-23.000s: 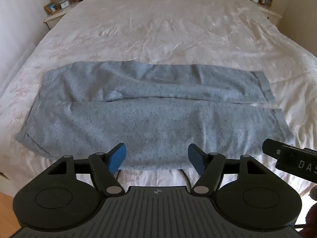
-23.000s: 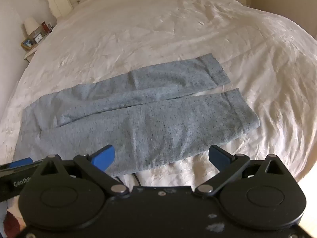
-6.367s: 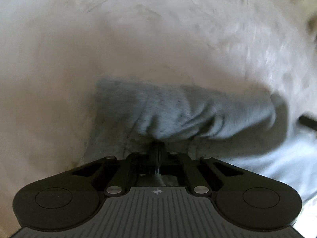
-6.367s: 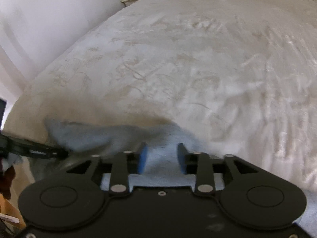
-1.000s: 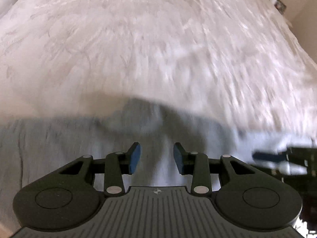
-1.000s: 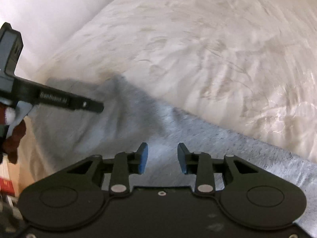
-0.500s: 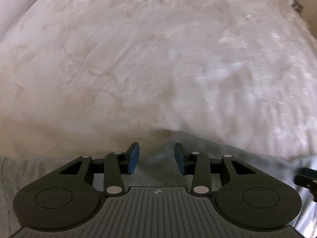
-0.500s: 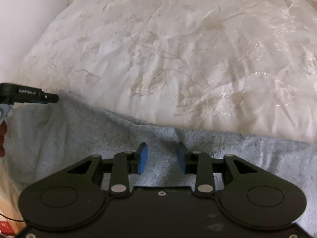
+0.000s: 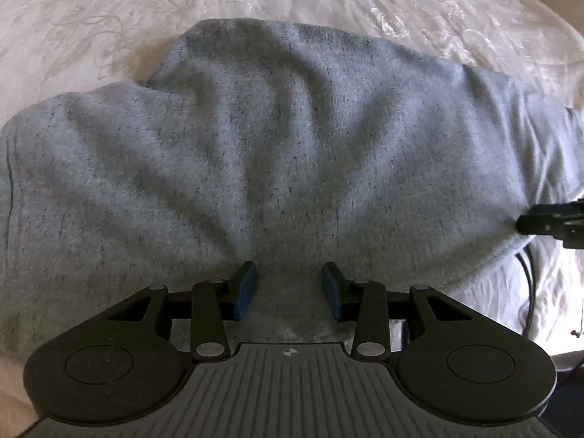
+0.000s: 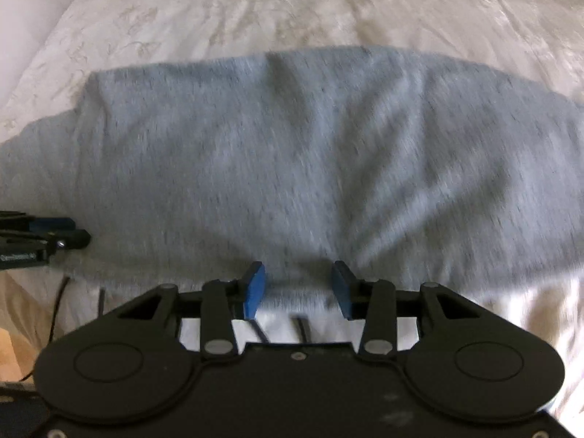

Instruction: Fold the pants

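White bedding with a shiny flower pattern covers the bed [image 9: 109, 18], and the grey pants [image 9: 292, 127] lie on it as a short, thick bundle.

A long while back the pants were spread out flat, both legs side by side. Now they are folded up into a much smaller shape. Half a second ago only a thin strip of grey showed past each gripper. Now the grey cloth fills most of both views, so both grippers have tipped down toward it.

The left gripper [image 9: 290, 288] is partly open. Its blue pads sit apart over the near edge of the pants and hold nothing. The right gripper [image 10: 297, 288] is partly open too, and it also holds nothing. The near edge of the pants lies just ahead of it, and the picture there is blurry.

Soft bumps and wrinkles run away from the left gripper across the cloth. The far left corner sticks out a bit.

I think the folding is nearly done. What may be left is patting the bundle flat and tidy.
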Demonstrator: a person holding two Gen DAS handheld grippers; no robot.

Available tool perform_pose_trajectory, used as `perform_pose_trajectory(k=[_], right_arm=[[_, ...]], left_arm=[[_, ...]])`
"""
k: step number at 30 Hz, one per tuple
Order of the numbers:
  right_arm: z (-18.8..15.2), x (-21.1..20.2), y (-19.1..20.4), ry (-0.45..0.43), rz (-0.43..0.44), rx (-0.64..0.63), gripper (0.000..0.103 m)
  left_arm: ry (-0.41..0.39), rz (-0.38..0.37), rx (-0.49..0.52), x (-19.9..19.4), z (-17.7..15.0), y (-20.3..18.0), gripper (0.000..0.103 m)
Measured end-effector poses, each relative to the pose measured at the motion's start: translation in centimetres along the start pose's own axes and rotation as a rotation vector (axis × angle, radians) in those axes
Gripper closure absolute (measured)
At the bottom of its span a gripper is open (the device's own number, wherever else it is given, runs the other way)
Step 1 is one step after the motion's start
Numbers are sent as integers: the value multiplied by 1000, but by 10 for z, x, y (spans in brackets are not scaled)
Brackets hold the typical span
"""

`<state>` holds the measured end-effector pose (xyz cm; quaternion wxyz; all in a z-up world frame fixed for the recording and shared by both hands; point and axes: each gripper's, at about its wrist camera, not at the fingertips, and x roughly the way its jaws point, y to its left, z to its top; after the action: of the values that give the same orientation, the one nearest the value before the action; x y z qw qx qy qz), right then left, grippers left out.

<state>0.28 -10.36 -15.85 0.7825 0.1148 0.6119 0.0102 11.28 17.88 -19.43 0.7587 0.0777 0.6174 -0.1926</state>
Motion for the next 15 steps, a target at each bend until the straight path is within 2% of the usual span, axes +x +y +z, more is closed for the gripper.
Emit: perform_pose_trajectory(k=[2, 6, 12, 15], right_arm=[[-3, -10, 3, -31, -14, 12, 59], [10, -28, 16, -163, 5, 10, 56], [71, 1, 51, -244, 79, 23, 60], [98, 29, 70, -237, 91, 42, 61]], left_arm=[[-4, -7, 2, -1, 2, 3, 64], [-12, -18, 6, -9, -4, 17, 64], [-8, -68, -9, -29, -25, 39, 64], [-11, -86, -9, -44, -37, 55, 64]])
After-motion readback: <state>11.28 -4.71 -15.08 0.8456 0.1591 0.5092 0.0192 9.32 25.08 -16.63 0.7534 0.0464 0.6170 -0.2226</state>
